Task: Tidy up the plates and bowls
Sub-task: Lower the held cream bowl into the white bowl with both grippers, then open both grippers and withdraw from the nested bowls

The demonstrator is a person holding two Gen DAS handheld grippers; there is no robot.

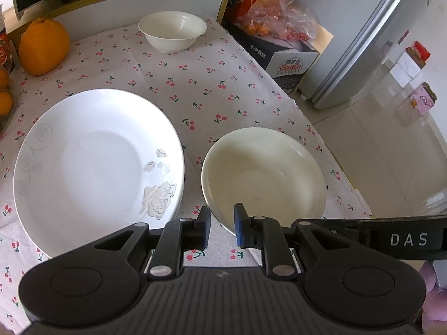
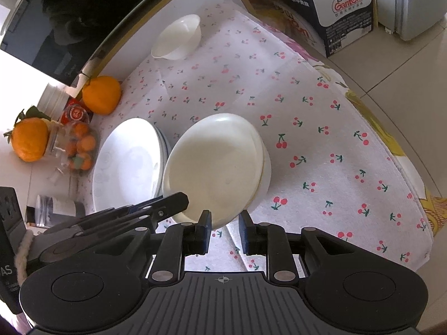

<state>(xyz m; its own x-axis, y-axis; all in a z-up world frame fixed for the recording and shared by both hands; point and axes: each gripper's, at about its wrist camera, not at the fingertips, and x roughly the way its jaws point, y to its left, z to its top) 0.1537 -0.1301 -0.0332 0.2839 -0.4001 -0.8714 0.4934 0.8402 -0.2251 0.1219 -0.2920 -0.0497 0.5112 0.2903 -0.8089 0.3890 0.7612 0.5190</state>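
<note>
- A cream bowl [image 1: 262, 178] is seen on the cherry-print cloth [image 1: 195, 83] covering the surface, near the right edge; nothing is held inside it. From the right wrist view it appears to sit on a second bowl [image 2: 265, 178] beneath, though only a sliver of that one is shown.
- Just left of it, a white plate [image 1: 95, 167] with an embossed rose is placed, empty; in the right wrist view blue-rimmed edges are glimpsed under it, so a stack is suggested, the count not being readable.
- A small white bowl [image 1: 172, 30] is set at the far side of the cloth, well apart, also empty.
- The left gripper [image 1: 222, 226] is held at the cream bowl's near rim, jaws narrowly parted, astride the rim; whether the pads press on it cannot be told.
- The right gripper [image 2: 225, 230] is positioned at the same bowl's near edge, jaws slightly apart, nothing clamped.
- An orange [image 1: 43, 46] lies far left; a clear jar [image 2: 75, 150] holding small orange fruits is blurred.
- A printed carton [image 1: 282, 55] at far right is partly cut off.
</note>
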